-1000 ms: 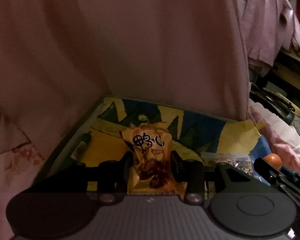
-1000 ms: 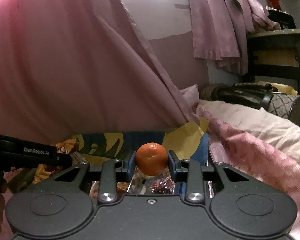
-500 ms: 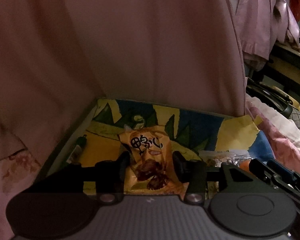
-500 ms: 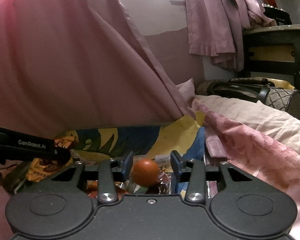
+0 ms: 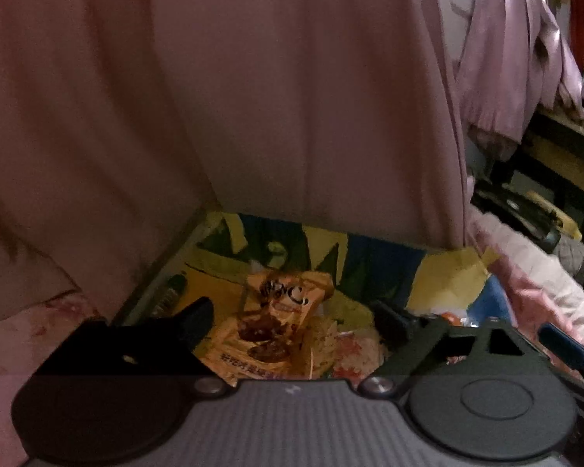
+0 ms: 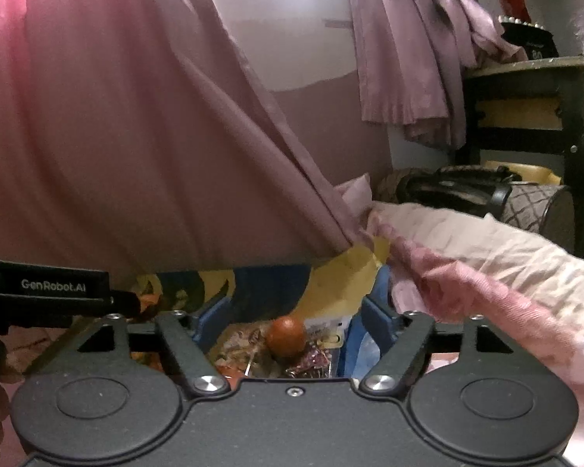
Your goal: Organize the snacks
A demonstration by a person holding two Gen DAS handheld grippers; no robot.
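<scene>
Orange snack packet lies in the printed yellow-blue box, between my left gripper jaws, which are opening wide, pads clear of it. Tangerine sits on wrappers between my right gripper jaws, also opening, not touching. Pink curtain hangs over the box's far edge; pink bedding crowds its right edge.

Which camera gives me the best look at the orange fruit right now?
The right wrist view: the orange fruit lies whole among wrappers between the opening right gripper, untouched. The left wrist view shows only an orange sliver behind its finger.
</scene>
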